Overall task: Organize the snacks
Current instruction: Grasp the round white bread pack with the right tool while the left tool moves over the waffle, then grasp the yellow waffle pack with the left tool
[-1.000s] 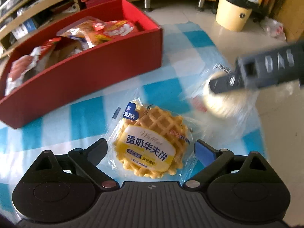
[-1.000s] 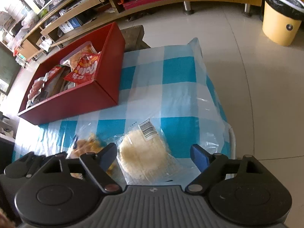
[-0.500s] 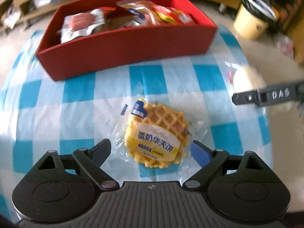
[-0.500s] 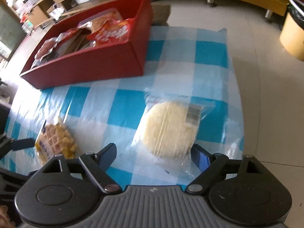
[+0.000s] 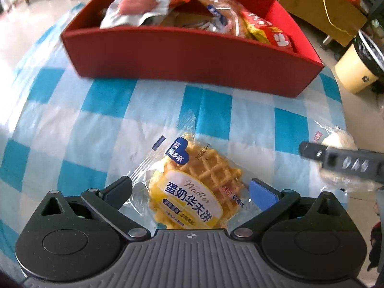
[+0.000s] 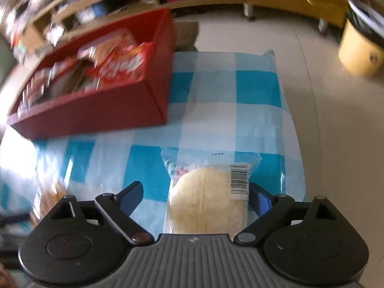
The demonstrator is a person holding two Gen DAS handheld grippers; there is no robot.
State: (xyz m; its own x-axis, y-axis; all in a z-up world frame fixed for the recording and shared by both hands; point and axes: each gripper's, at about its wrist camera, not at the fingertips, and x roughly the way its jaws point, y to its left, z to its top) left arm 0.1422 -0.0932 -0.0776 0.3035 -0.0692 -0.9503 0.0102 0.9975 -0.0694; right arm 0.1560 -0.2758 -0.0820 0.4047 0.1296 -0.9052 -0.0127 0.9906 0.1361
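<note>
Left gripper: jaws spread wide, nothing held; the waffle packet lies between them on the checked tabletop. Half a second back it lay further ahead, so the gripper has closed in.

Right gripper: jaws equally wide, empty; the pale rice cracker packet now sits between them, against the right-hand pad, nearer than before.

Red box: beyond both packets, already holding several snack bags.

Status: both grippers look set to clamp; two packets left to box.
</note>
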